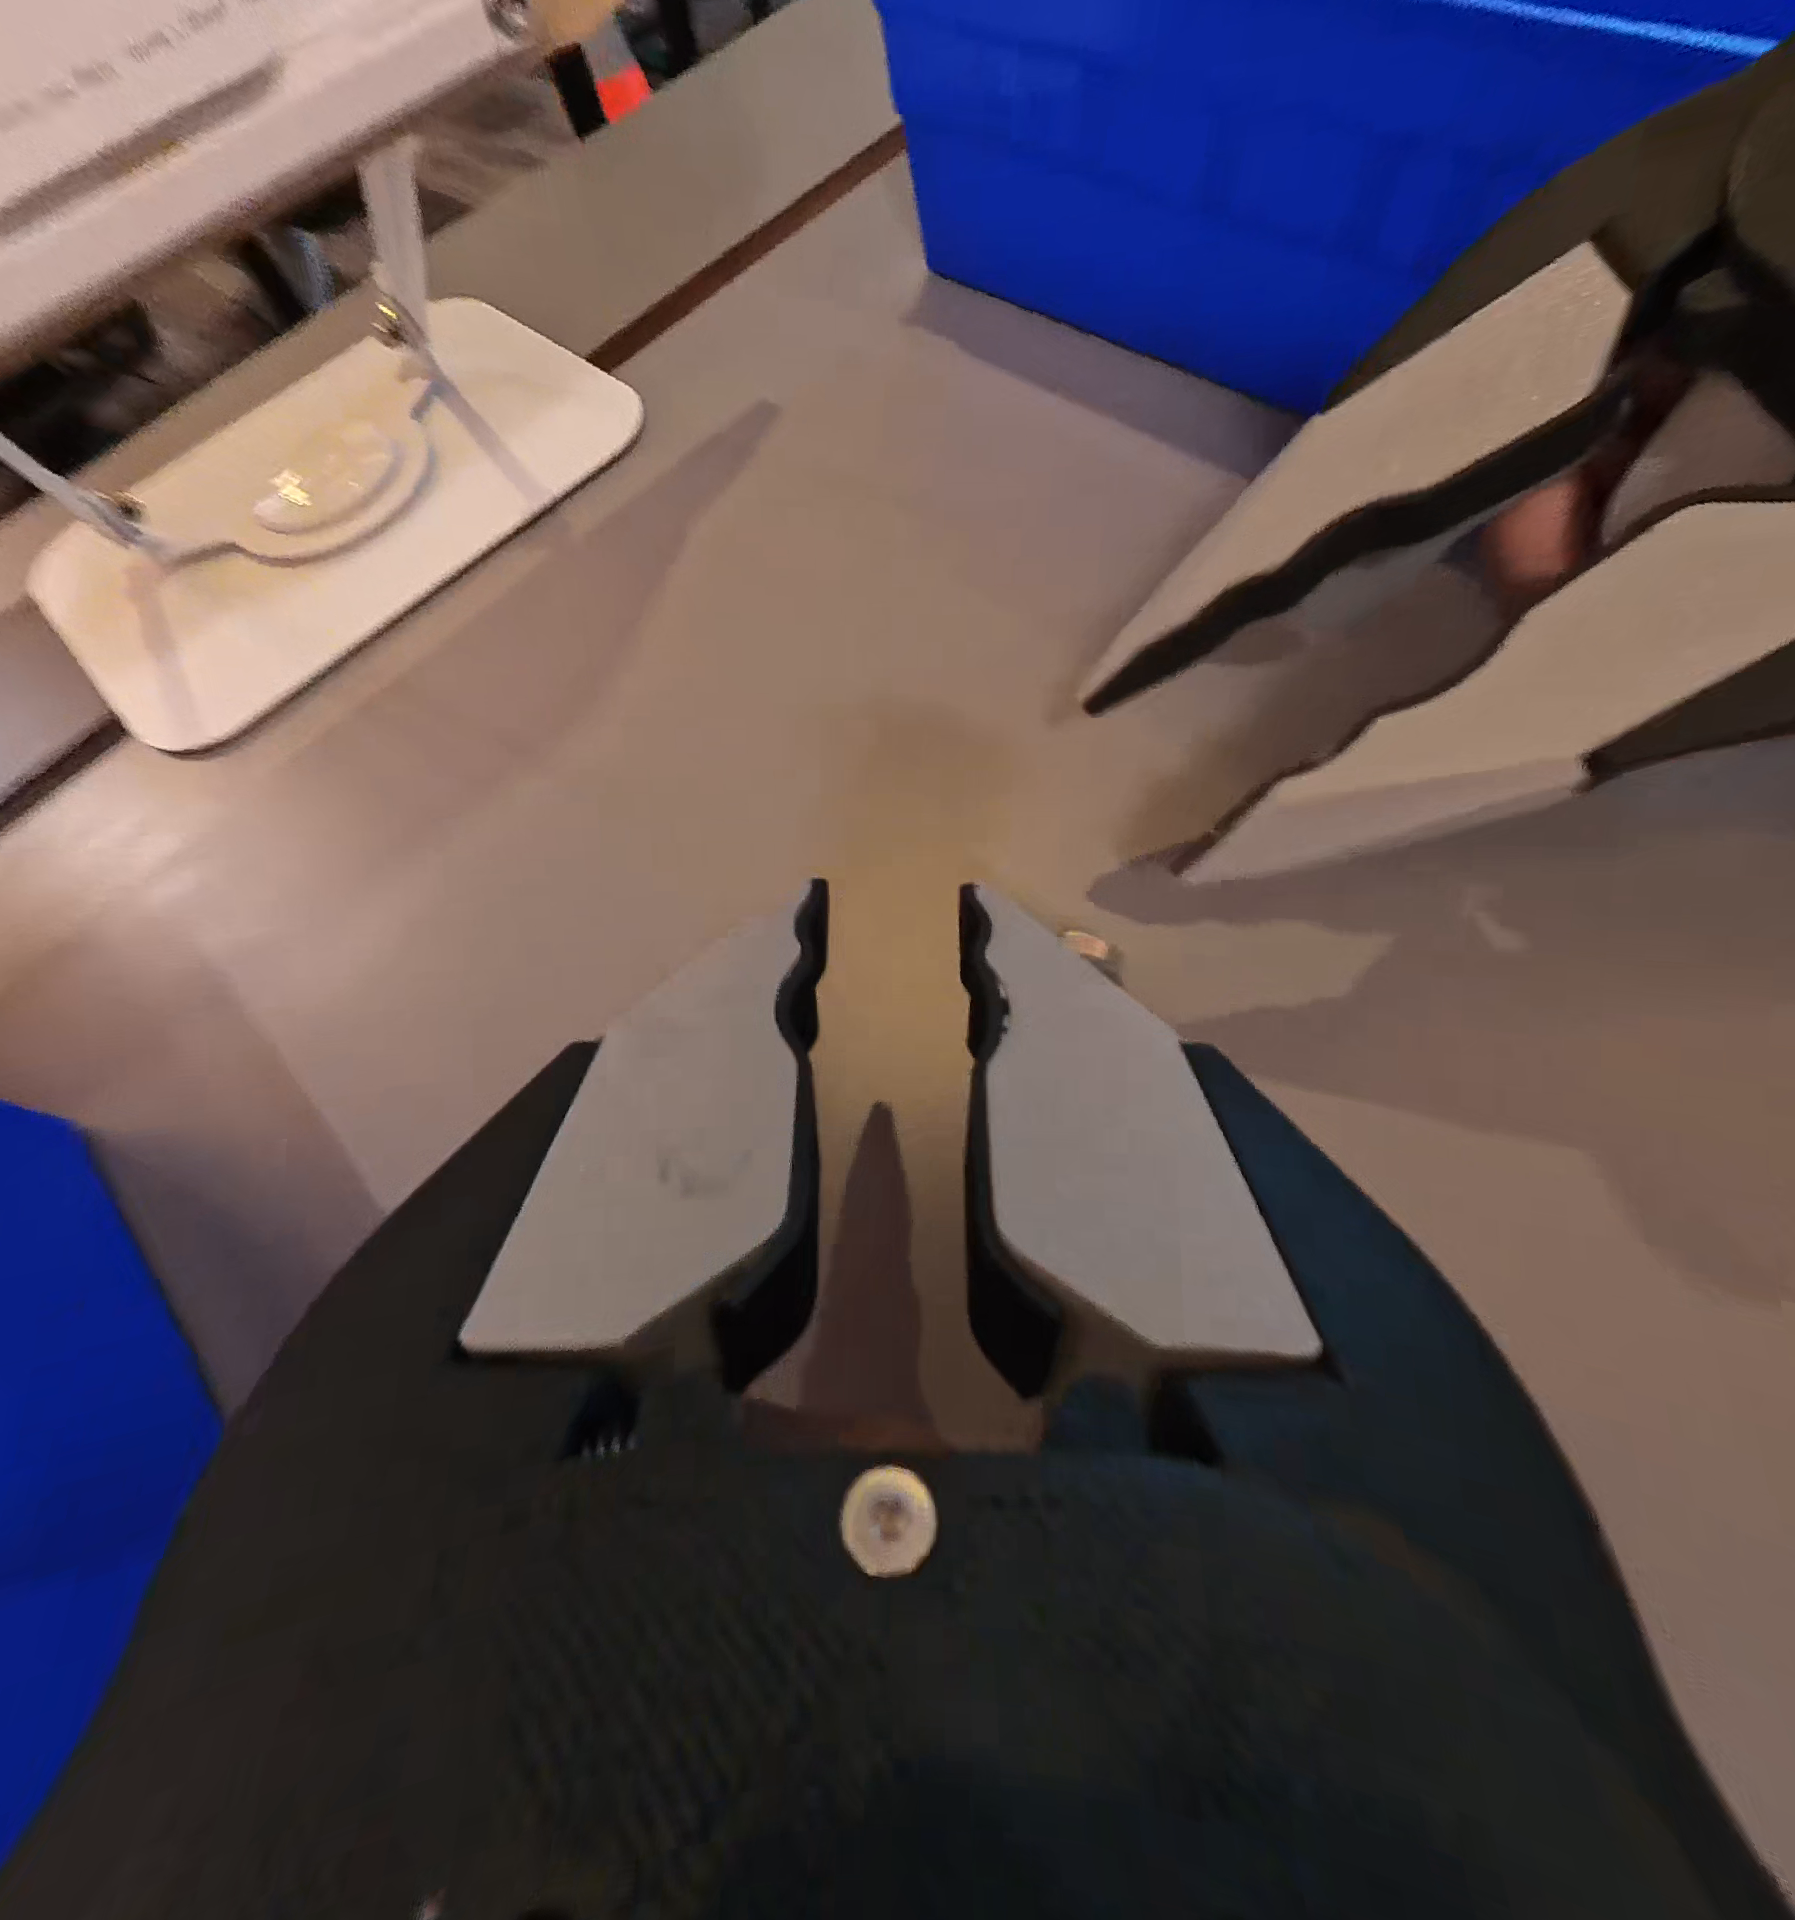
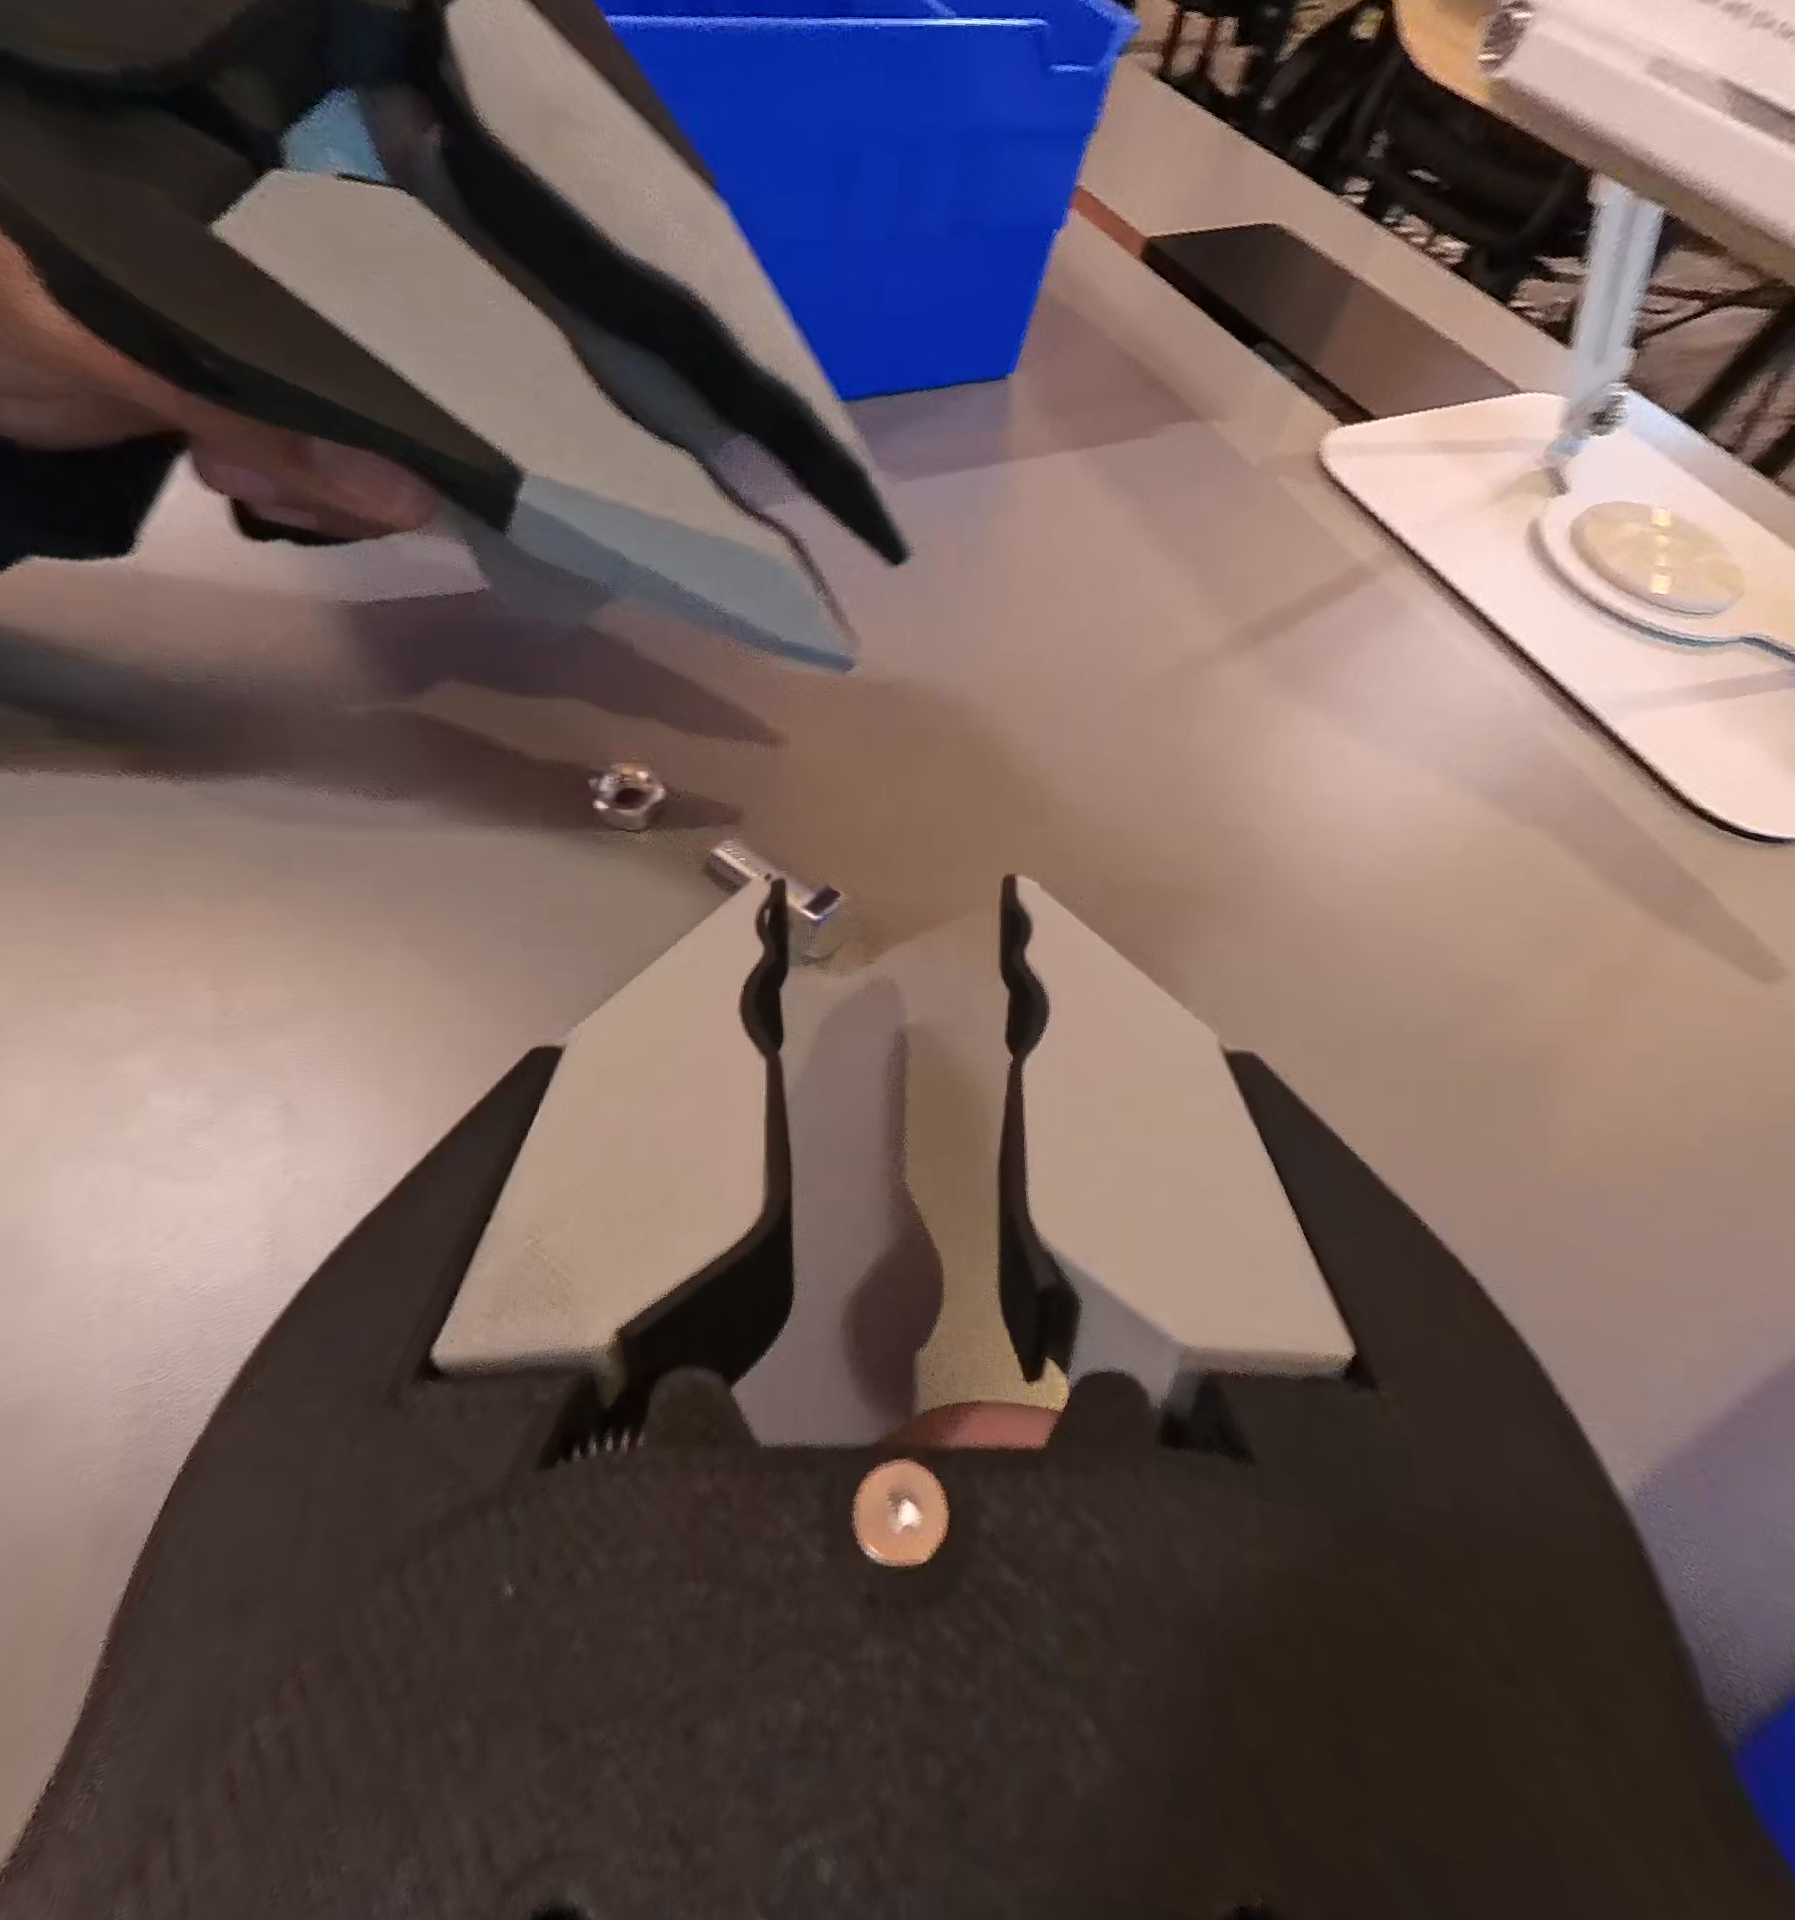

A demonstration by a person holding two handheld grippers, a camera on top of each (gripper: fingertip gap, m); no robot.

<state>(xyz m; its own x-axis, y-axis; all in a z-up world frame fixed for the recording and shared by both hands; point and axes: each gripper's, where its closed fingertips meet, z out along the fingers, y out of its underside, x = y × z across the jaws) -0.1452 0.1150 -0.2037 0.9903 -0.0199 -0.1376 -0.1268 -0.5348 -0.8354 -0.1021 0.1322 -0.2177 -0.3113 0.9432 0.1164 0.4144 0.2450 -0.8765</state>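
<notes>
Small metal block (image 2: 815, 914): lies on the grey table (image 2: 249, 1091), centre frame, touching your right gripper (image 2: 888, 894)'s left fingertip.
Right jaws: parted, empty.
Nut (image 2: 623, 795): just beyond it.
Left gripper (image 1: 891, 896): jaws parted, empty.
Blue bin (image 2: 872, 208): top centre.

Matt grey smooth tabletop (image 2: 1288, 935), shiny silver metal hex nut (image 2: 625, 797) and glossy metal block (image 2: 815, 914), glossy blue plastic bin (image 2: 872, 208), satin white metal stand base (image 2: 1558, 582), ribbed matt black plastic gripper body (image 2: 872, 1714).
</notes>
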